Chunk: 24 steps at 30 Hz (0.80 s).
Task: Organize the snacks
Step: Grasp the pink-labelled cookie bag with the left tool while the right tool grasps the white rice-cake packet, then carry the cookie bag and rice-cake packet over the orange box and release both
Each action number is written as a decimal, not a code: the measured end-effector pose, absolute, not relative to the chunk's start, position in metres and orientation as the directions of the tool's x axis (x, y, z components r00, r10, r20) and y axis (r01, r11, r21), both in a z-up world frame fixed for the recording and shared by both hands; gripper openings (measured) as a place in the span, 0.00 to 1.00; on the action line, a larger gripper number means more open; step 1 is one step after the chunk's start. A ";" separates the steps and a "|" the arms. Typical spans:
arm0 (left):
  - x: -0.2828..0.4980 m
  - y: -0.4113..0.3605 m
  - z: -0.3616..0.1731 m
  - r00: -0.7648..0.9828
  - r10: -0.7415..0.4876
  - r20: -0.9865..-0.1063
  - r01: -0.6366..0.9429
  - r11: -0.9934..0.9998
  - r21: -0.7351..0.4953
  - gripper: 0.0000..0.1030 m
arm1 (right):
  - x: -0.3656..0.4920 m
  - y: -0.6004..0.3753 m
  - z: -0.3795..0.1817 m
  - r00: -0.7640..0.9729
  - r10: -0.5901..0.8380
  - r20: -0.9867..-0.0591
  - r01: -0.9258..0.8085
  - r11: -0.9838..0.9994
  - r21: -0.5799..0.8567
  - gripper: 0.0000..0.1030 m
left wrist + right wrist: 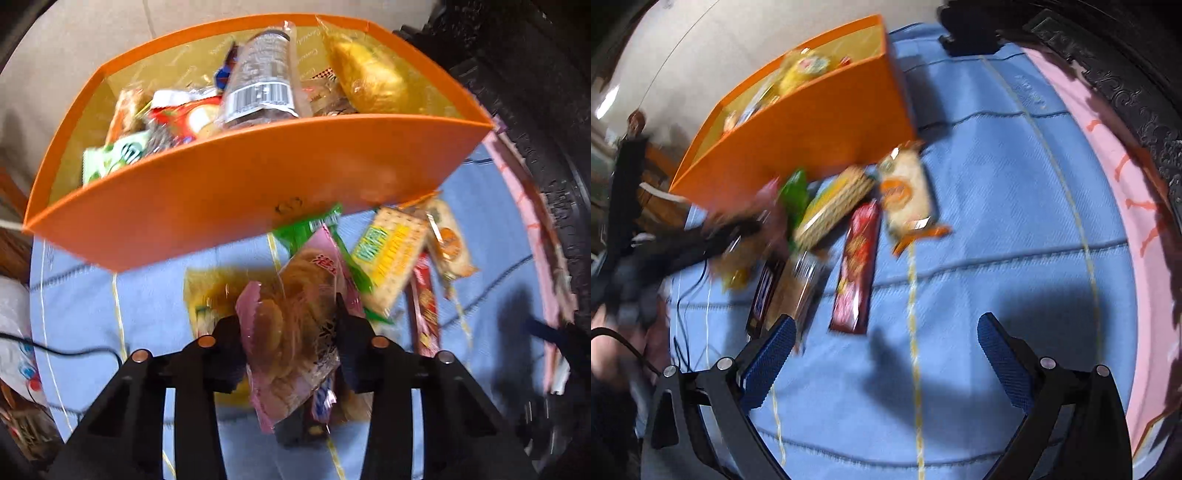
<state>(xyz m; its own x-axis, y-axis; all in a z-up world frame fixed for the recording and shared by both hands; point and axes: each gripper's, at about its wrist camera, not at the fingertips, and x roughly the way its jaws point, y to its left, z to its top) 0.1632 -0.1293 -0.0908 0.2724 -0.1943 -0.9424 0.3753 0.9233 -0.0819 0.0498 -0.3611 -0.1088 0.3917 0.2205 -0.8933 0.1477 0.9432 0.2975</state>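
Note:
My left gripper is shut on a pink-edged clear pastry packet, held above the blue cloth just in front of the orange box. The box holds several snacks, among them a bottle-shaped pack and a yellow cake pack. My right gripper is open and empty over the cloth, near a red snack bar. A yellow cracker pack and an orange-white packet lie by the orange box. The left gripper shows blurred in the right wrist view.
A blue quilted cloth with a pink border covers the surface. A dark ornate edge runs along the right. Black cables trail at the left. More packets lie near the box.

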 end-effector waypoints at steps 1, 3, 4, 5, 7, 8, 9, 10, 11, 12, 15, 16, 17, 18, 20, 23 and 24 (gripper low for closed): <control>0.157 -0.122 -0.085 0.268 -0.221 -0.938 0.364 0.924 -0.114 0.38 | 0.058 -0.364 -0.108 0.403 0.203 -0.892 0.150 0.947 0.283 0.96; 0.142 -0.105 -0.074 0.282 -0.246 -0.927 0.350 0.926 -0.139 0.38 | 0.075 -0.365 -0.109 0.407 0.173 -0.897 0.145 0.957 0.251 0.96; 0.140 -0.095 -0.070 0.290 -0.242 -0.926 0.343 0.930 -0.136 0.38 | 0.085 -0.364 -0.112 0.407 0.143 -0.902 0.134 0.968 0.214 0.96; 0.132 -0.083 -0.065 0.295 -0.247 -0.923 0.328 0.934 -0.145 0.38 | 0.096 -0.361 -0.117 0.402 0.105 -0.910 0.121 0.979 0.166 0.96; 0.124 -0.070 -0.063 0.290 -0.245 -0.925 0.306 0.940 -0.152 0.38 | 0.114 -0.354 -0.128 0.389 0.064 -0.919 0.068 0.993 0.097 0.95; 0.119 -0.061 -0.064 0.292 -0.231 -0.928 0.293 0.945 -0.143 0.38 | 0.121 -0.352 -0.133 0.384 0.052 -0.922 0.044 0.996 0.075 0.91; 0.118 -0.056 -0.065 0.290 -0.222 -0.931 0.281 0.950 -0.139 0.38 | 0.128 -0.350 -0.136 0.372 0.042 -0.927 0.026 0.998 0.055 0.88; 0.117 -0.048 -0.067 0.279 -0.217 -0.935 0.261 0.955 -0.144 0.38 | 0.135 -0.346 -0.143 0.356 0.037 -0.934 0.004 0.999 0.041 0.82; 0.114 -0.046 -0.069 0.271 -0.216 -0.938 0.244 0.958 -0.149 0.38 | 0.139 -0.348 -0.146 0.344 0.037 -0.938 -0.006 0.999 0.037 0.77; 0.114 -0.040 -0.072 0.263 -0.215 -0.941 0.223 0.962 -0.158 0.38 | 0.143 -0.347 -0.148 0.348 0.052 -0.936 -0.011 0.999 0.051 0.77; 0.117 -0.035 -0.079 0.255 -0.217 -0.942 0.198 0.966 -0.169 0.38 | 0.155 -0.346 -0.147 0.350 0.066 -0.935 -0.023 0.998 0.061 0.76; 0.118 -0.037 -0.080 0.254 -0.218 -0.943 0.197 0.966 -0.170 0.39 | 0.157 -0.346 -0.147 0.345 0.079 -0.935 -0.028 0.997 0.074 0.72; 0.120 -0.037 -0.081 0.253 -0.220 -0.942 0.192 0.966 -0.174 0.39 | 0.157 -0.348 -0.148 0.343 0.114 -0.932 -0.039 0.993 0.107 0.62; 0.121 -0.039 -0.082 0.253 -0.223 -0.941 0.189 0.966 -0.178 0.39 | 0.157 -0.351 -0.147 0.341 0.144 -0.929 -0.039 0.990 0.139 0.56; 0.123 -0.044 -0.084 0.250 -0.225 -0.942 0.194 0.965 -0.179 0.39 | 0.155 -0.357 -0.145 0.347 0.145 -0.927 -0.009 0.988 0.151 0.36; 0.123 -0.051 -0.085 0.245 -0.231 -0.942 0.218 0.959 -0.179 0.39 | 0.152 -0.364 -0.142 0.346 0.125 -0.930 0.008 0.991 0.136 0.36; 0.123 -0.053 -0.087 0.241 -0.229 -0.943 0.226 0.958 -0.175 0.39 | 0.152 -0.363 -0.143 0.344 0.102 -0.933 0.000 0.994 0.109 0.37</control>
<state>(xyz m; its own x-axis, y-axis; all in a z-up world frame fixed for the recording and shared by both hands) 0.1226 -0.0534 -0.0866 0.2405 -0.2289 -0.9433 0.2260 0.9583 -0.1749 0.1524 -0.3635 -0.1434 0.3445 0.1023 -0.9332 0.0002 0.9940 0.1090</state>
